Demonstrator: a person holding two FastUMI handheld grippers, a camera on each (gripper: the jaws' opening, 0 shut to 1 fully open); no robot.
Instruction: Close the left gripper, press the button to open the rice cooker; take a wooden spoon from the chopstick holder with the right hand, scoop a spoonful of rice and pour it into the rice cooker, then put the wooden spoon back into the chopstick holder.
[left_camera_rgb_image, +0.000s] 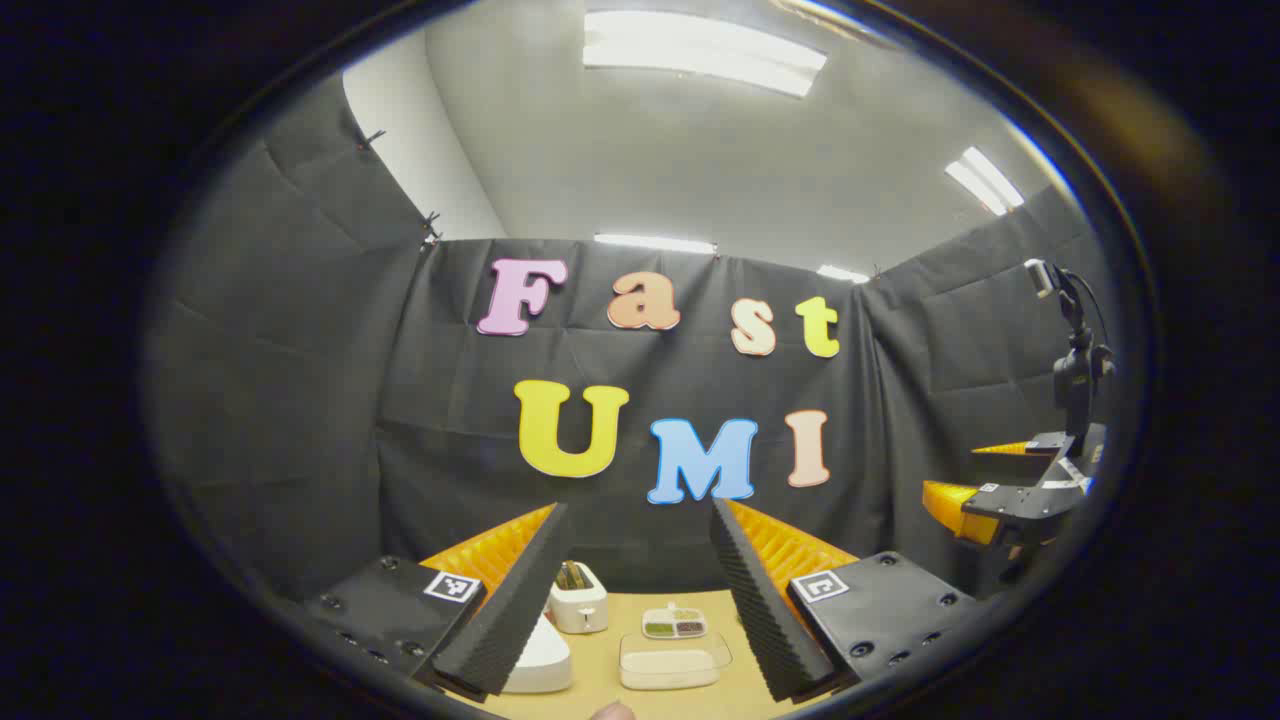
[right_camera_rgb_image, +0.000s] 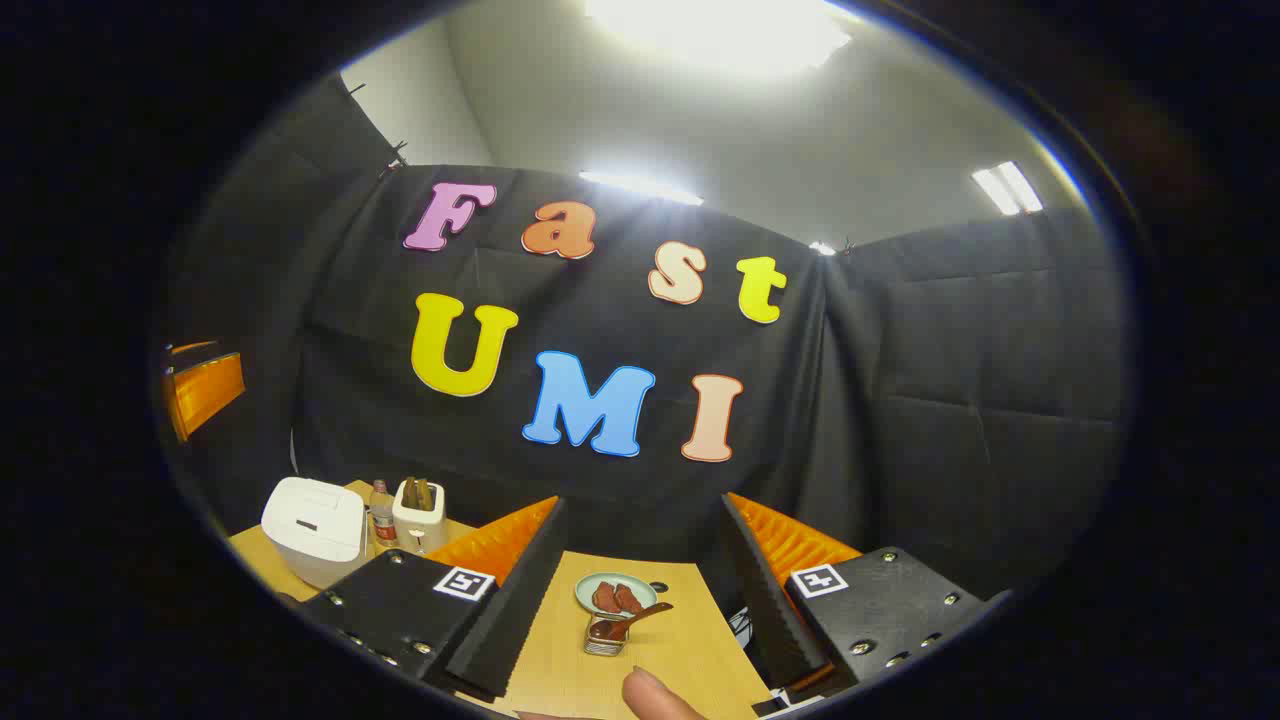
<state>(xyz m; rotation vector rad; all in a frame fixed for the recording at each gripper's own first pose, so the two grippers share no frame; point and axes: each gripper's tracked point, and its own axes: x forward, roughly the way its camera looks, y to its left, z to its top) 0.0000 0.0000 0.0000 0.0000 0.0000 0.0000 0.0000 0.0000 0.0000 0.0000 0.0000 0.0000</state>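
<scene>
start pose, nothing pressed yet
both tongs apart, left gripper (left_camera_rgb_image: 640, 590) must pinch together, then hit closed rice cooker (right_camera_rgb_image: 315, 528) at lower left; right gripper (right_camera_rgb_image: 640, 590) idle.

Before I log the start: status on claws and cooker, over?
Left claw open, empty. Right claw open, empty. White boxy rice cooker lid shut, white chopstick holder beside it, untouched. Nothing blocking.

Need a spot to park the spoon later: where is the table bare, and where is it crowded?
Bare wood lies in front of the small metal tin and plate, toward the right gripper. Crowded: the rice cooker, bottle and chopstick holder stand bunched together, with the rice box and divided dish nearby.
</scene>
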